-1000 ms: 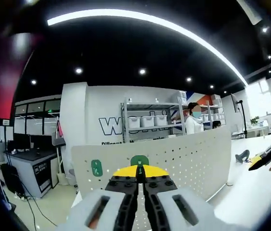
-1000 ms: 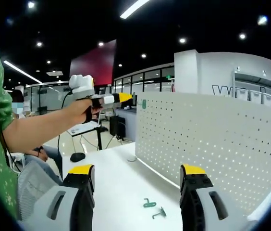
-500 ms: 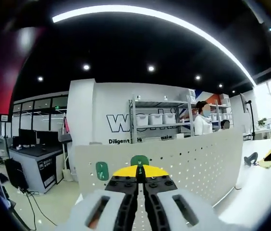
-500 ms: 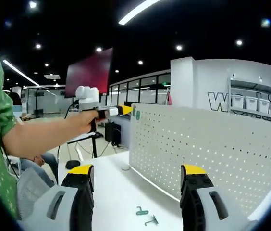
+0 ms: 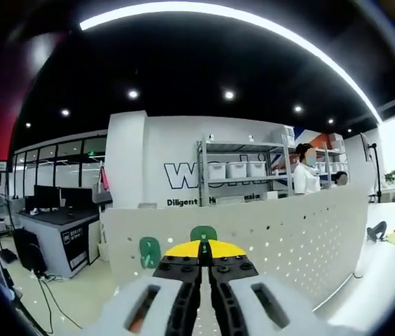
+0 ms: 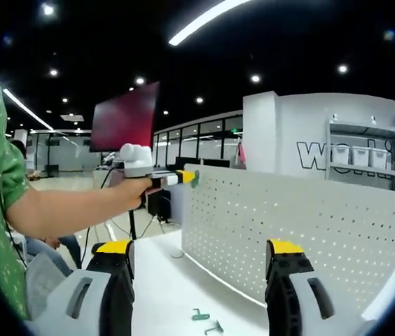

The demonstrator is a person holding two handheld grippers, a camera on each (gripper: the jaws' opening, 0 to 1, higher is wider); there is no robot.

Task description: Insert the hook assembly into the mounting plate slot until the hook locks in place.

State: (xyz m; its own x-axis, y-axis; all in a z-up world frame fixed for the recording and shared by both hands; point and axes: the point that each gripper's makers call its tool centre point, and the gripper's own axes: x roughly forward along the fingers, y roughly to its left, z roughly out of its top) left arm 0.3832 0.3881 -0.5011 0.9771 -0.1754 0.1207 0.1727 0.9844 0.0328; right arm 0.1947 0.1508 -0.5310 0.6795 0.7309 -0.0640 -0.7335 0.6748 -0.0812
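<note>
Left gripper view: the left tongs (image 5: 204, 253), black with yellow tips, are pressed together on a small green plastic hook piece (image 5: 203, 233), which is held against the upper edge of a white perforated metal mounting plate (image 5: 302, 238) standing upright on a white counter (image 5: 386, 280). A second green hook (image 5: 149, 251) is seen already seated on the plate, just beside the tongs. In the right gripper view, the left tongs (image 6: 183, 178) are seen held out by a bare hand (image 6: 133, 194) at the plate's (image 6: 288, 231) top corner, the green piece at their tip. The right tongs (image 6: 201, 255) are spread wide with nothing between them, low over the counter (image 6: 162, 280), where two more small hook pieces (image 6: 206, 320) lie near the plate's foot. The hook is judged light, stiff and small, likely to twist if pinched at its edge; a grip across its flat body seems safest while it is pushed into the slot.
</note>
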